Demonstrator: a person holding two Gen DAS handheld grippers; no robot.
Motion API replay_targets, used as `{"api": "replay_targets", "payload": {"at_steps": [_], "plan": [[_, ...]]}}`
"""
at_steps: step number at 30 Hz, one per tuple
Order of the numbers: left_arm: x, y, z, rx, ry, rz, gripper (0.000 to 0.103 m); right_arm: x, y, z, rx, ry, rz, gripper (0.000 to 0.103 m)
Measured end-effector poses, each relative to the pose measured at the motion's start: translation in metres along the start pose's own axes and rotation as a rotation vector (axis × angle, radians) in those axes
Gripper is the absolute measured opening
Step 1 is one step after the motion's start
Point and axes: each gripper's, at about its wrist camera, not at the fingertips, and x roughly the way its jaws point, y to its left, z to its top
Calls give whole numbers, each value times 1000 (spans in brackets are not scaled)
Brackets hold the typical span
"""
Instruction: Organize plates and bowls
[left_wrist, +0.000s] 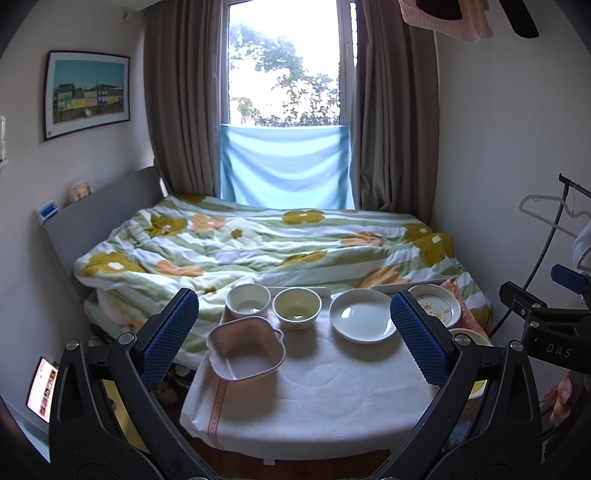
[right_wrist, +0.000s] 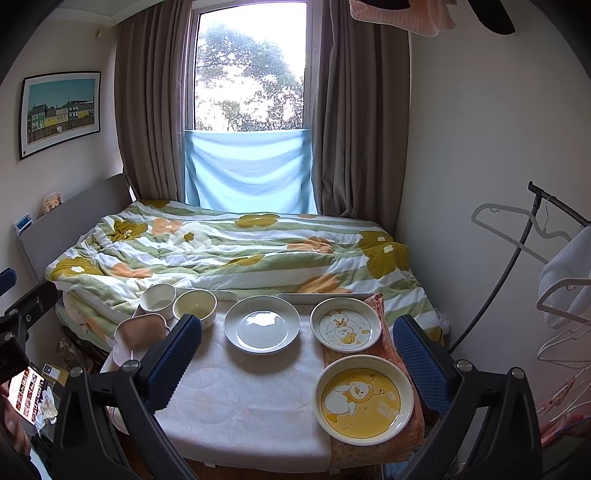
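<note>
Both claws wide open, empty; only R view shows yellow duck plate (right_wrist: 364, 399) fully.

Two side-by-side wrist views facing table (left_wrist: 314, 387)

Yellow plate (left_wrist: 474, 363) mostly behind left tool (left_wrist: 293, 334)

Daylight comes through a tall window (right_wrist: 250, 66) at top centre, between brown curtains (right_wrist: 147, 110). Below lies a bed with a floral duvet (right_wrist: 229, 251). A framed picture (right_wrist: 61, 112) hangs upper left.
</note>
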Motion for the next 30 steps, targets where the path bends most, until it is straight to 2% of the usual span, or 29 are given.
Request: {"api": "replay_targets", "payload": {"at_steps": [4, 10, 13, 16, 19, 22, 26, 28, 30], "plan": [[3, -1, 1, 25, -12, 38, 103, -1, 2, -1, 2, 11, 7, 103], [34, -9, 4, 50, 34, 9, 103, 11, -7, -1, 15, 62, -10, 103], [64, -21, -2, 71, 108, -61, 103, 26, -27, -12, 56, 126, -40, 103], [96, -40, -18, 90, 191, -182, 103, 43, -56, -33, 106, 196, -69, 103], [136, -74, -38, 133, 285, -251, 103, 64, -95, -60, 186, 272, -86, 103], [170, -114, -63, 172, 375, -337, 103, 87, -138, -93, 288, 348, -56, 103], [213, -167, -104, 214, 536, -447, 96, 121, -183, -138, 392, 437, -9, 86], [232, -193, -127, 253, 603, -464, 91, 136, -199, -160, 441, 475, 23, 76], [249, -216, -146, 295, 654, -466, 81, 150, -209, -176, 470, 505, 56, 65]]}}
